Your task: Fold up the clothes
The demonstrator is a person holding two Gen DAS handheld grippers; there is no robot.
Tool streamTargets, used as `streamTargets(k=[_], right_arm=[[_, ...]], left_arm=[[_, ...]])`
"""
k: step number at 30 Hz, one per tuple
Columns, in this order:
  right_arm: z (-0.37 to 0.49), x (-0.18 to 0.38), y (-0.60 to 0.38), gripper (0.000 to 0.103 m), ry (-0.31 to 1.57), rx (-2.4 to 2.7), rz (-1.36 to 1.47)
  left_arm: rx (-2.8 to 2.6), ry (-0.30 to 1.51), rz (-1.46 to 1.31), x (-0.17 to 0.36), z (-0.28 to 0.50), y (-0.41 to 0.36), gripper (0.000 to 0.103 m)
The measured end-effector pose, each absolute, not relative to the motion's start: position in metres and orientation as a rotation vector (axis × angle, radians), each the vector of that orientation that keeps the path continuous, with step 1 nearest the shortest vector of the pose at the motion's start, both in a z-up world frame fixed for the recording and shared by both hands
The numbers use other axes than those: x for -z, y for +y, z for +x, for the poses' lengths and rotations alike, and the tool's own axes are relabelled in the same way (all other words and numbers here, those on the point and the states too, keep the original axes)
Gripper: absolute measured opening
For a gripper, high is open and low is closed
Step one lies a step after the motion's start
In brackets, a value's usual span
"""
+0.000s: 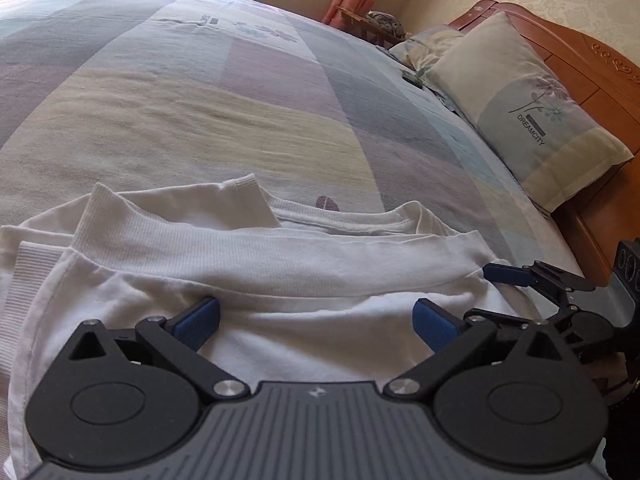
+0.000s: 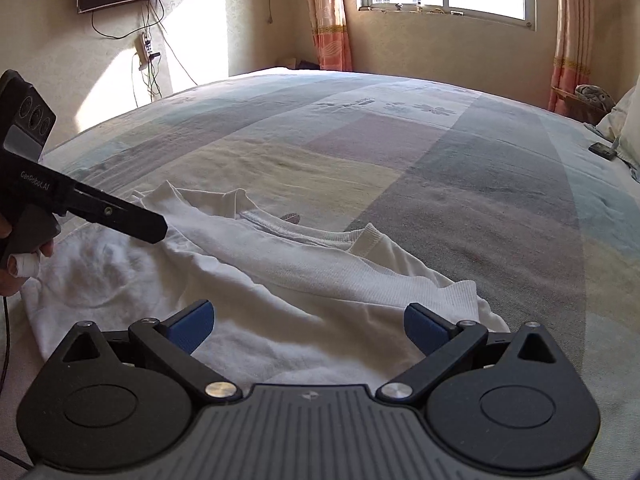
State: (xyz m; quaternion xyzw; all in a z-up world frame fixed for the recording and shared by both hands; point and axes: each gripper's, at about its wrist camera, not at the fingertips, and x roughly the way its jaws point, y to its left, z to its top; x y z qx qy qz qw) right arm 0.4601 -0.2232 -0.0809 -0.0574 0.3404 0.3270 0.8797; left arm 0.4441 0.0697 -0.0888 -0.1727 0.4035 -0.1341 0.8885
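Lying on the near part of the bed (image 1: 200, 92), a white garment (image 1: 280, 264) is partly folded, its ribbed hem band doubled over toward the neckline, one ribbed cuff poking up at the far edge. The patchwork bedspread stretches away beyond the garment, with a pillow (image 1: 520, 100) against the wooden headboard (image 1: 592, 68) off to the garment's right.

The left gripper (image 1: 316, 320) hovers low over the garment's near portion, pointing across it toward the far side of the bed. Its blue-padded fingers (image 1: 200, 318) are spread wide, with only cloth showing in the gap and nothing pinched between them.

The right gripper (image 2: 310, 322) sits just beside the garment's right edge, likewise angled over the cloth, fingers (image 2: 426, 326) wide apart and empty. In the left wrist view its fingertips reach the garment's right corner; whether they touch the fabric cannot be told.

In the right wrist view, a hand (image 2: 20, 252) with a bandaged finger grips the left tool's handle at the garment's left side.
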Motion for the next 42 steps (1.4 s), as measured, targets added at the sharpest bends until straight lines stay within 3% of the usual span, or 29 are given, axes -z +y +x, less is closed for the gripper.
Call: streamTargets(k=[6,15,20,22,30,38,42], right_arm=[[0.496,0.091,-0.226,0.103,0.743,-0.601,-0.003],[0.475,0.056,-0.200,0.103,0.716,-0.836,0.056],[0.504,0.093,-0.172,0.103,0.834,-0.854,0.057],[0.518,0.099,-0.176,0.102,0.797,-0.801,0.082],[0.498,0.056,-0.166,0.103,0.789,-0.887,0.177],[0.528,0.099,-0.131,0.103,0.902,-0.845,0.225],[0.531,0.085,-0.132,0.103,0.902,-0.810,0.233]], left_arm=[[0.206,0.842,-0.329,0.077,0.460,0.062,0.102],[0.188,0.799,-0.473,0.075,0.392,0.098,0.102],[0.179,0.793,-0.551,0.084,0.377,0.121,0.102],[0.178,0.800,-0.547,0.082,0.378,0.120,0.102],[0.181,0.781,-0.575,0.069,0.362,0.112,0.102],[0.168,0.824,-0.581,0.084,0.349,0.113,0.102],[0.161,0.817,-0.521,0.069,0.349,0.109,0.102]])
